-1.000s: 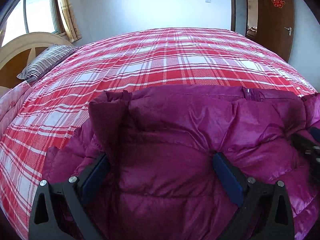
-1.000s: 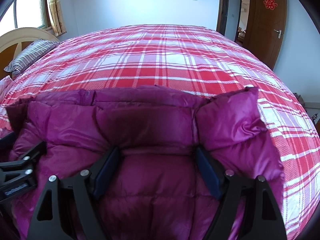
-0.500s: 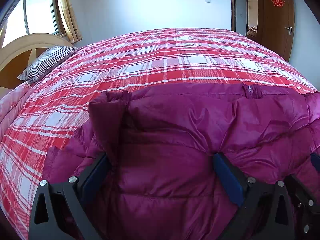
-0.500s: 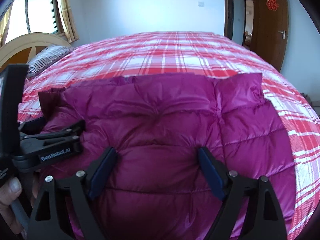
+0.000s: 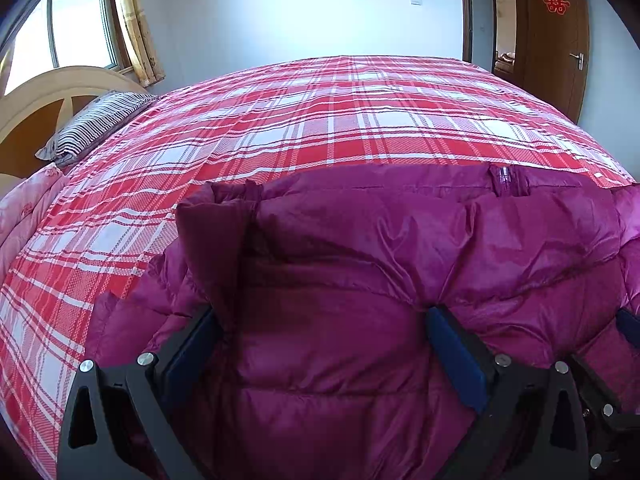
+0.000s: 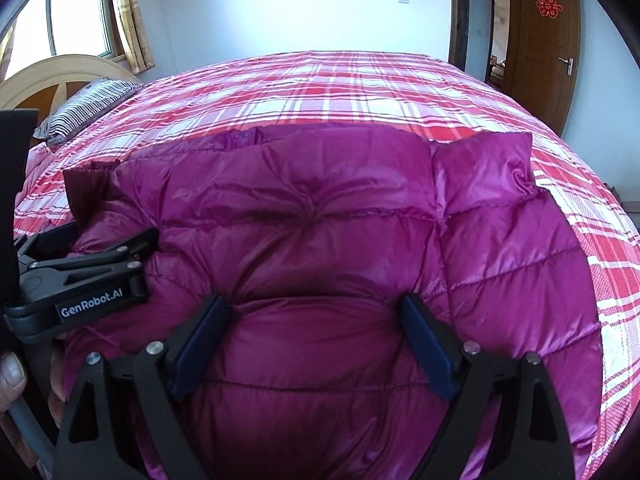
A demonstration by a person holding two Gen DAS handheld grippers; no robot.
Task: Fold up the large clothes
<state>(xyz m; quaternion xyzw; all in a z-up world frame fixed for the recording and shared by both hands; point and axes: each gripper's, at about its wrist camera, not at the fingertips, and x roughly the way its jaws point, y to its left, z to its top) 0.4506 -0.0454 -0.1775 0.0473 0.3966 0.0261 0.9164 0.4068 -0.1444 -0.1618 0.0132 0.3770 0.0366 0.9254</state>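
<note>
The right hand-held gripper [image 6: 314,340] is opening over the folded purple down jacket [image 6: 320,220] on the bed [image 6: 360,92], gripping nothing. The left hand-held gripper [image 5: 320,354] stands apart too. Next, I think, comes pinching an edge for another fold.

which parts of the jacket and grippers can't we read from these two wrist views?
- Magenta quilted down jacket: near edge, cut off by the bottom edge in both views.
- Jacket sleeves: neither view shows them clearly; the folds hide them.
- Left hand-held gripper: the bulging fabric hides whether its pads pinch; seen side-on in the right wrist view, tips sunk in fabric.
- Right hand-held gripper: jaws opening, jacket bulging between them; pad contact unclear.
- Red plaid bedsheet: hidden under the jacket.
</note>
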